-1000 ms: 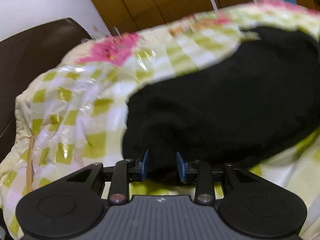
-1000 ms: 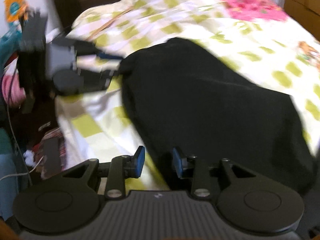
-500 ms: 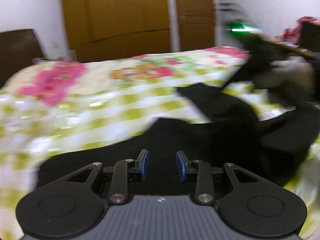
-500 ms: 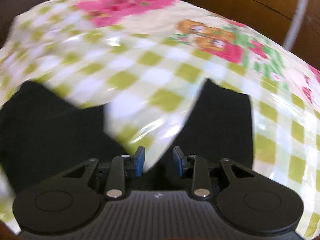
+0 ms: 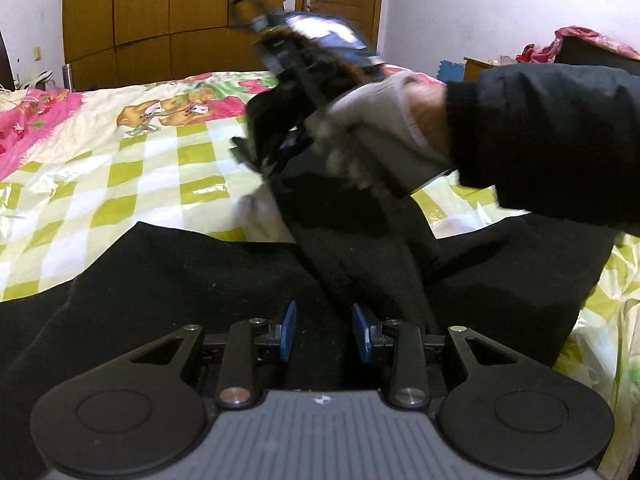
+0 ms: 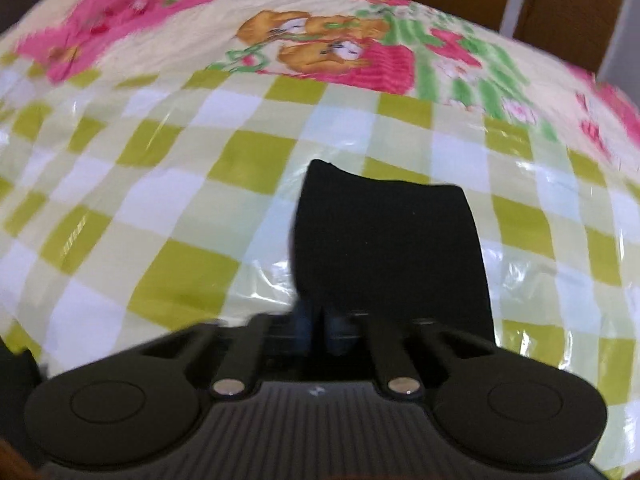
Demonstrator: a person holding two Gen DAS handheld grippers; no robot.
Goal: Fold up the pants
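The right gripper (image 6: 320, 330), clenched on a black pants (image 6: 388, 240) leg, lifts it above the checked bed (image 6: 160, 200). The left gripper (image 5: 324, 330) hangs released just over the pants.

Pants (image 5: 200, 272): matt black cloth with a soft, slightly fuzzy nap. Bed cover (image 6: 168, 208): checked and printed sheet, glossy and crinkled like thin plastic film, with bright glare patches. Left gripper (image 5: 324, 332): matt black plastic body, ribbed grey housing, smooth blue fingertip pads (image 5: 288, 330), shiny metal pivot pins. Glove (image 5: 384, 120): pale knitted cloth. Wardrobe (image 5: 160, 12): smooth brown wood with a low sheen.
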